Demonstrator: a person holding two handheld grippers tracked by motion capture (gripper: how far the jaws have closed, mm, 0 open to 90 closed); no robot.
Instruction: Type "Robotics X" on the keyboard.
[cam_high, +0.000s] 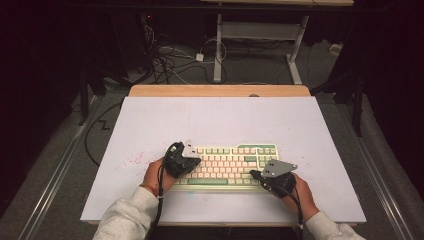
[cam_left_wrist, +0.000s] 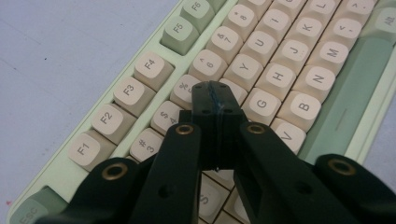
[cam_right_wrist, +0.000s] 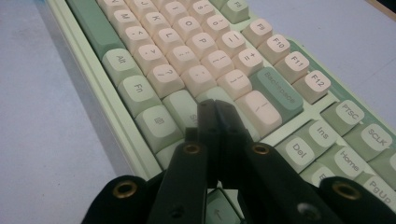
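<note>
High view: the keyboard (cam_high: 227, 166) lies at the bench's (cam_high: 150, 120) near middle. Left tool (cam_high: 196, 161) over its left keys, right tool (cam_high: 255, 174) over its right end; both clamped shut, empty.

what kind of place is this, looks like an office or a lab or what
Most likely a lab or recording workspace, not an ordinary office: a lone keyboard sits on a bare white board over a wooden table, loose cables sprawl on the floor behind it, and dark surroundings frame the lit table.
</note>
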